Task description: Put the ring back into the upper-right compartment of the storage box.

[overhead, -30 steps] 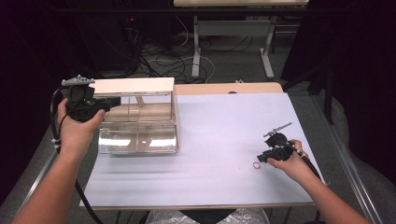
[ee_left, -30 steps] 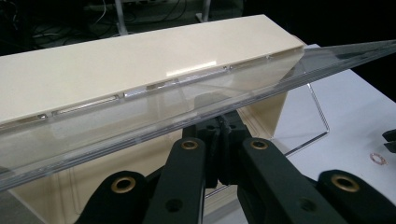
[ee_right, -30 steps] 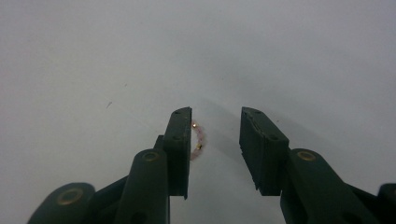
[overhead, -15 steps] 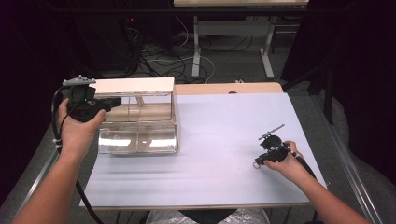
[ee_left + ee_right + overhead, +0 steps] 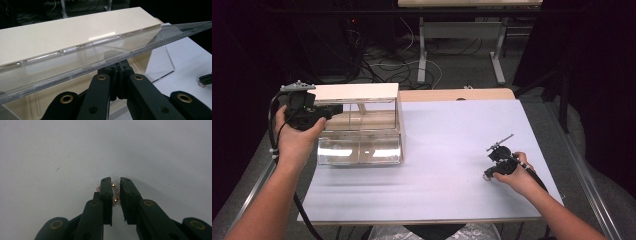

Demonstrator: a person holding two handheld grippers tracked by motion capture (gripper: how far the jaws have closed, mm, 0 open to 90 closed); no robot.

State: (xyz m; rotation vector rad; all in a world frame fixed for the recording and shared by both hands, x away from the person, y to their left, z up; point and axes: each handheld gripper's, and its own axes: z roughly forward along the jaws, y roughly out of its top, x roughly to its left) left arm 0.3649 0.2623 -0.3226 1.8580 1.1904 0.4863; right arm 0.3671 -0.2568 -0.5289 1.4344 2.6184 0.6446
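- Bracelet [image 5: 114,193]: a small loop of pink beads with gold ones among them, lying flat on the white table [image 5: 447,165] at its right side, well apart from the box [image 5: 360,131].
- Right gripper [image 5: 115,185]: points down at the table, jaws astride one side of the bracelet. They have just been closing, and a narrow gap remains. Beads sit in that gap; whether the pads press on them yet cannot be told.
- Left gripper [image 5: 117,71]: jaws fully closed on the front edge of the clear lid [image 5: 105,60], holding it raised above the box. In the high view this gripper [image 5: 332,108] sits at the box's upper left corner.
- Step in hand, as judged: pick up the bracelet while the lid is held up, presumably to place it in the box.
- To do it well:
  - Keep the tips low against the table so the thin strand cannot slip under the pads.
  - Close slowly until the beads are pinched. Round beads may roll out sideways if the jaws snap shut.
  - Catch the strand in the middle of the pads, not at the very tips.
  - Lift straight up first and check that the whole loop hangs free before moving across.
  - Hold the left hand steady. A dropped lid would block the opening.
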